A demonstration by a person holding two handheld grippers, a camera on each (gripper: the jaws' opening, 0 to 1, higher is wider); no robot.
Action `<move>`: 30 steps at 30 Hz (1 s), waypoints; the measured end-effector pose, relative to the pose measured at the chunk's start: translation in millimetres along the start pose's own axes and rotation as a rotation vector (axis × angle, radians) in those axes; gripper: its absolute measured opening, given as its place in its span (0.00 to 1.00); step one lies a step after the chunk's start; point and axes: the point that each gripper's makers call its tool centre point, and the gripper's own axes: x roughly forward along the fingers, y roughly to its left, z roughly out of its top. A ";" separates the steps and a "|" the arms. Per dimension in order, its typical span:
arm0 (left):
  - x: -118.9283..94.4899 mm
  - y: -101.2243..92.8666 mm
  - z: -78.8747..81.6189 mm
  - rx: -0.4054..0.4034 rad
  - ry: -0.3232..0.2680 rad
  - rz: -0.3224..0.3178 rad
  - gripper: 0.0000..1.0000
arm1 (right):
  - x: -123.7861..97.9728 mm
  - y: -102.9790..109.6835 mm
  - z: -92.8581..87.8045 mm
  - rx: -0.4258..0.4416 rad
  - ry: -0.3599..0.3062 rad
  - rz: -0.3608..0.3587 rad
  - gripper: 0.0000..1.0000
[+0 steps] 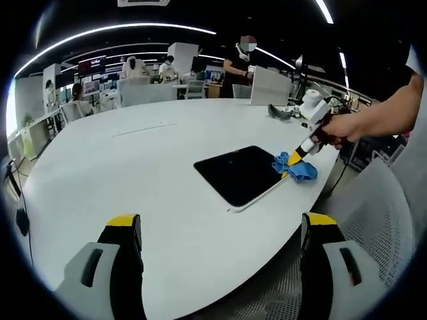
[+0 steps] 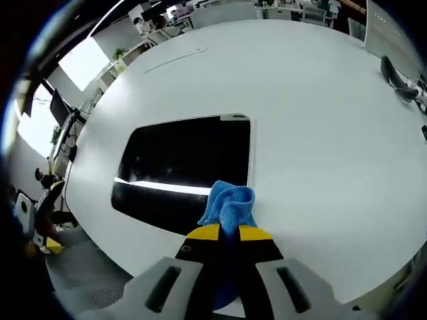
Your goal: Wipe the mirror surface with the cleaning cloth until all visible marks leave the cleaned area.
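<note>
White table (image 1: 133,173) wide, oval; mirror (image 2: 187,167) lies flat near its edge, dark glass reflecting bright light strip. Right gripper (image 2: 229,233) clamped tight on blue cleaning cloth (image 2: 228,205), cloth bunched at mirror's near edge, by a corner. Left gripper (image 1: 220,230) jaws wide apart, empty, held back over table edge, well apart from mirror. Advice: press cloth flat to glass, sweep in overlapping passes across whole pane, keep grip firm, avoid pushing mirror off table; left could steady frame.
</note>
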 end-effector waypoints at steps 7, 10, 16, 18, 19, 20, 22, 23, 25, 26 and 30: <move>0.8 1.1 -2.3 0.002 0.006 0.000 0.99 | 0.5 5.0 -0.1 0.009 0.003 0.006 0.02; 0.8 1.1 -2.3 0.002 0.007 0.001 0.99 | 1.7 12.9 -0.1 0.009 0.007 0.016 0.02; 0.5 1.3 -2.3 0.001 0.009 0.003 0.99 | 5.9 25.5 2.2 -0.005 0.007 0.024 0.01; 0.4 2.1 -2.5 0.001 0.010 0.006 0.99 | 6.9 30.0 2.1 -0.009 0.007 0.028 0.01; 0.0 1.5 -1.7 0.000 0.010 0.007 0.99 | 7.6 33.1 1.9 -0.014 0.008 0.030 0.01; 0.0 1.5 -1.7 0.000 0.010 0.007 0.99 | 8.4 35.3 2.5 -0.017 0.008 0.032 0.01; 0.3 2.4 -2.6 0.002 0.011 0.008 0.99 | 9.5 39.9 2.8 -0.019 0.008 0.037 0.01; 0.4 2.6 -2.9 0.001 0.012 0.008 0.99 | 10.1 41.8 2.8 -0.020 0.008 0.038 0.01; 0.2 2.5 -2.4 0.002 0.011 0.010 0.99 | 11.4 46.3 3.8 -0.021 0.007 0.043 0.01; 0.2 2.5 -2.3 0.001 0.011 0.011 0.99 | 11.9 48.2 3.9 -0.022 0.008 0.045 0.01; 0.3 2.8 -2.6 0.001 0.012 0.012 0.99 | 15.0 58.4 5.3 -0.034 0.009 0.055 0.01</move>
